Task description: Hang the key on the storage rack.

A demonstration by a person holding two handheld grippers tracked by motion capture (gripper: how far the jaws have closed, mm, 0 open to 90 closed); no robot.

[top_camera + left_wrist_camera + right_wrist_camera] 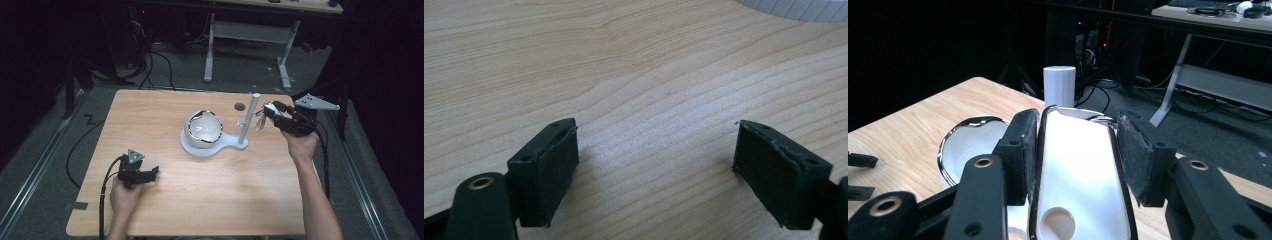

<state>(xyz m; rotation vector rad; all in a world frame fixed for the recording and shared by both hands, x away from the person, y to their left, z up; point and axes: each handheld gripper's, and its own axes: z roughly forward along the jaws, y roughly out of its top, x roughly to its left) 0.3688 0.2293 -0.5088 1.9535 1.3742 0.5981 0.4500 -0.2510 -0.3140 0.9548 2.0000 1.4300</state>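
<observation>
A white stand (227, 144) with an upright post (249, 120) sits mid-table, and a glossy white bowl with a chrome rim (203, 127) rests on its base. My right gripper (270, 111) hovers just right of the post, shut on a flat white chrome-edged handle (1075, 170) with a hole near its end. The handle's shiny end (261, 122) hangs close to the post. In the right gripper view the post (1059, 85) rises behind the handle, with the bowl (970, 145) at left. My left gripper (154, 172) rests on the table at front left, open (656, 150) over bare wood.
A small dark round hole (240, 106) marks the table behind the stand. A white desk frame (285, 55) and cables lie on the floor beyond the far edge. A cable trails off the table's front left corner.
</observation>
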